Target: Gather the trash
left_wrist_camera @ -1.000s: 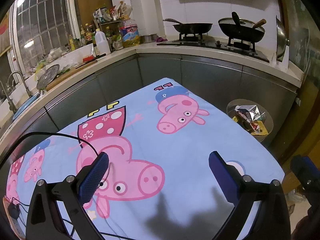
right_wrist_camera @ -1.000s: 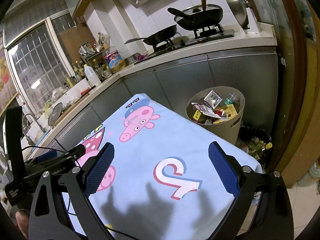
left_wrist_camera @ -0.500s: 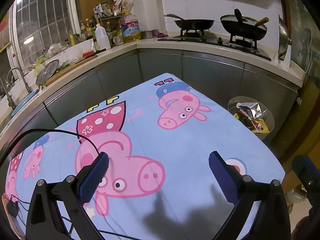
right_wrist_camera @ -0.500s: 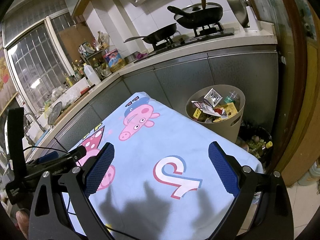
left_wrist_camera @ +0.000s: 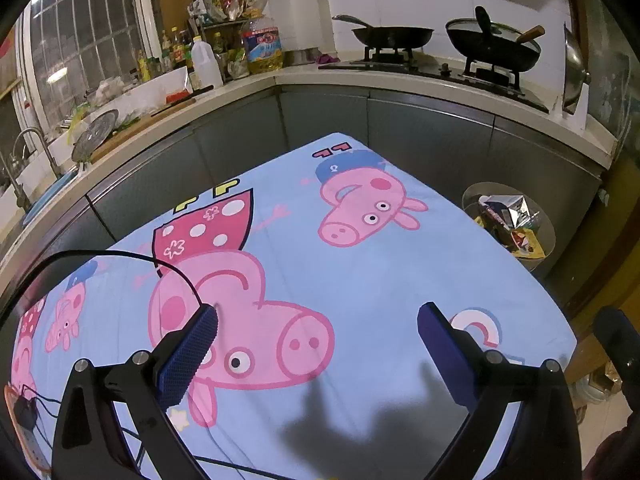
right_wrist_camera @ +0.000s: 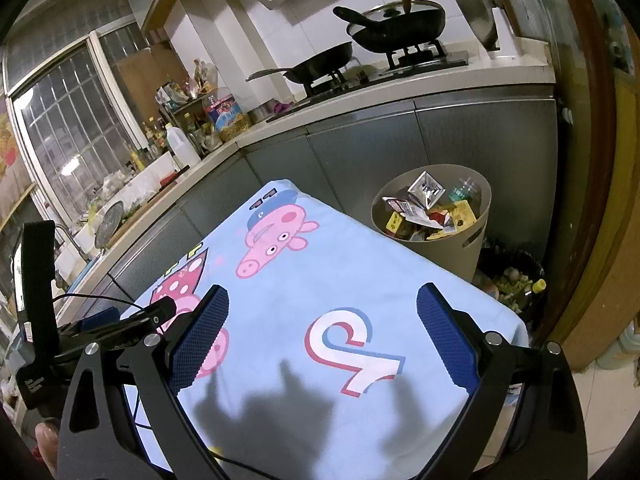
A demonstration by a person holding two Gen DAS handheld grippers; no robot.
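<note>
Both fisheye views look forward and down from just above the light-blue, pig-printed cloth tabletop (left_wrist_camera: 360,272), facing the grey cabinets and stove. The left view sits further left, the right view nearer the round beige plastic waste bin (right_wrist_camera: 476,248). Both share the cloth, the bin (left_wrist_camera: 548,236) and the black frying pan (left_wrist_camera: 392,36).

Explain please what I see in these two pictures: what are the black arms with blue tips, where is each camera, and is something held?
Each picture comes from a camera mounted on a hand-held gripper, looking forward along its two fingers. The black arms with blue pads are those fingers. The left gripper and right gripper are both open and hold nothing. Below them lies a table with a blue cartoon-pig cloth; only a black cable lies on it. Beyond the table's right edge stands a beige bin full of wrappers. Behind is a kitchen counter with pans.
</note>
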